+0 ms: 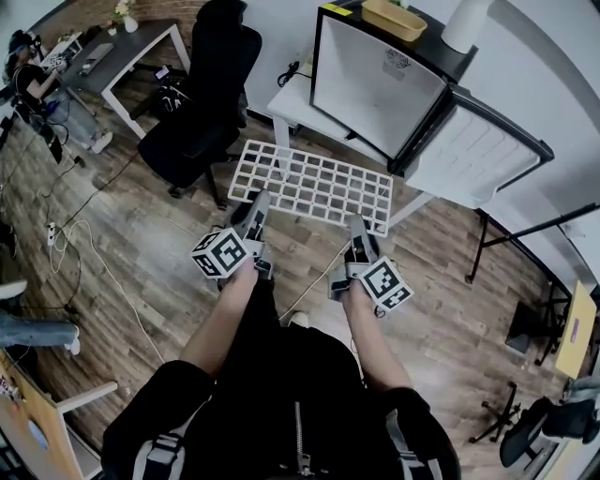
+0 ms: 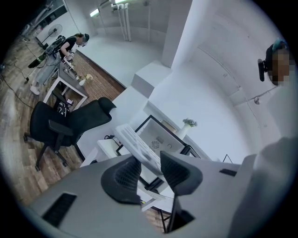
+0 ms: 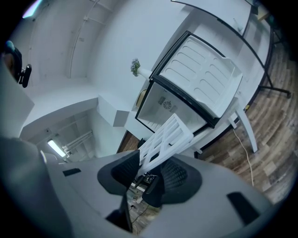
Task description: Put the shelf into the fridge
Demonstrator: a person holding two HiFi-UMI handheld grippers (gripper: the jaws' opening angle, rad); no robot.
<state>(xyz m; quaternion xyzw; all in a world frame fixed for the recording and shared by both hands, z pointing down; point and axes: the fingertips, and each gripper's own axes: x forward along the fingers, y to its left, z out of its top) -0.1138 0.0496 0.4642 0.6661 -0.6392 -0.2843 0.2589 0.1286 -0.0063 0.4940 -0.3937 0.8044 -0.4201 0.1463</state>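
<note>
A white wire shelf (image 1: pixel 314 186) hangs level in the air in front of a small fridge (image 1: pixel 375 89) whose door (image 1: pixel 473 155) stands open to the right. My left gripper (image 1: pixel 255 208) is shut on the shelf's near left edge, and my right gripper (image 1: pixel 356 225) is shut on its near right edge. The left gripper view has the shelf (image 2: pixel 136 143) running edge-on from between the pads (image 2: pixel 126 175) toward the fridge (image 2: pixel 160 139). From the right gripper (image 3: pixel 151 172), the shelf (image 3: pixel 165 139) points at the open fridge (image 3: pixel 174 104).
The fridge stands on a white table (image 1: pixel 295 111), with a yellow tray (image 1: pixel 394 19) on its top. A black office chair (image 1: pixel 202 94) is at the left of the shelf. Cables (image 1: pixel 70 234) lie on the wooden floor. Another person (image 1: pixel 33 80) sits at a far desk.
</note>
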